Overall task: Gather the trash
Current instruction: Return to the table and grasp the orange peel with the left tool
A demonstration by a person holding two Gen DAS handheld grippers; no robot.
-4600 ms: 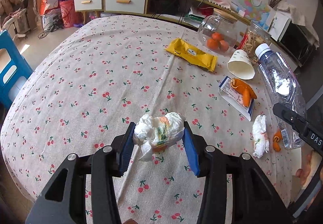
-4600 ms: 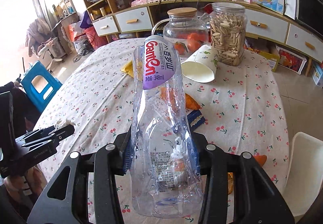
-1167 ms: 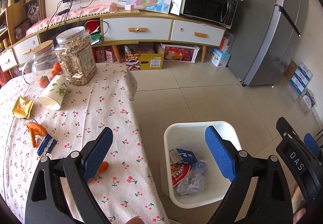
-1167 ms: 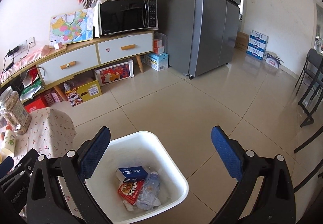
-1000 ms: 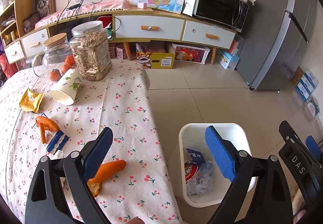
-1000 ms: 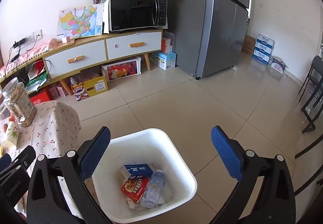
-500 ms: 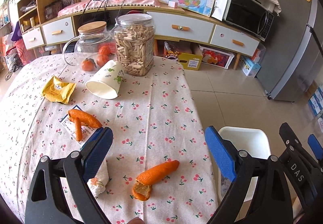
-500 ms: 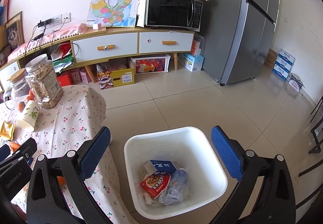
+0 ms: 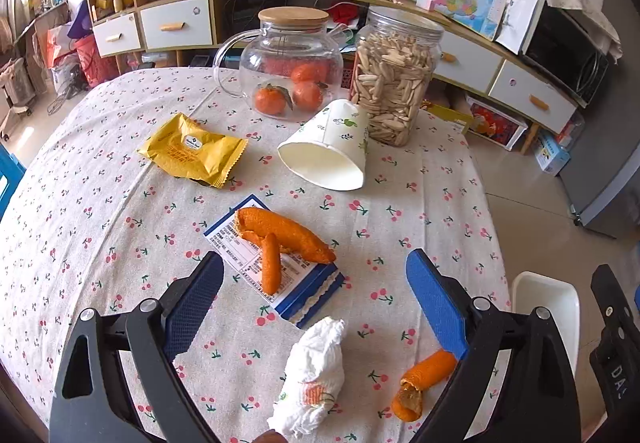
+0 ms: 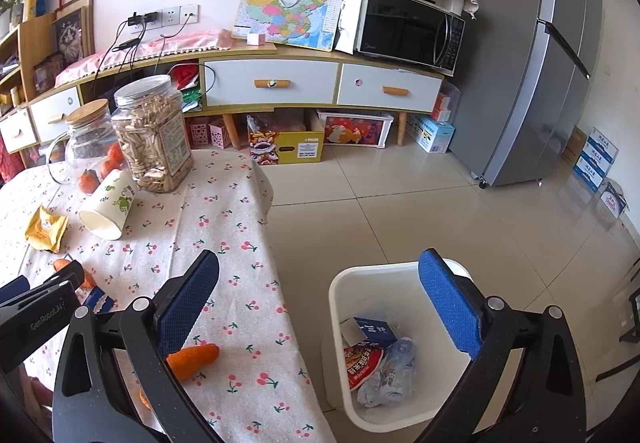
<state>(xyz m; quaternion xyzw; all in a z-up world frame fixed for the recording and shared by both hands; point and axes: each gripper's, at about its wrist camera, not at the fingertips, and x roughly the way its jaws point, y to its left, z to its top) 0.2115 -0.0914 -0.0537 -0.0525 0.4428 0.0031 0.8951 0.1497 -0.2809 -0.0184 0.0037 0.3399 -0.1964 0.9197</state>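
My left gripper (image 9: 316,291) is open and empty above the table. Between its jaws lie a crumpled tissue (image 9: 316,367), a blue and white card (image 9: 276,267) with orange peels (image 9: 284,231) on it, and another peel (image 9: 424,383) by the right jaw. Farther off lie a yellow wrapper (image 9: 192,151) and a tipped paper cup (image 9: 328,151). My right gripper (image 10: 320,303) is open and empty over the table edge. The white trash bin (image 10: 340,295) on the floor holds a crushed bottle (image 10: 388,371) and wrappers. An orange peel (image 10: 192,359) lies by its left jaw.
A glass jug with oranges (image 9: 292,63) and a jar of seeds (image 9: 396,83) stand at the table's far side. A low cabinet (image 10: 280,83) with a microwave (image 10: 408,31) lines the wall. A grey fridge (image 10: 520,63) stands at the right. Tiled floor surrounds the bin.
Both grippers dropped the tissue and the bottle into the bin and opened. Both have since swung left, the left one back over the table trash, the right one partly over the table edge.
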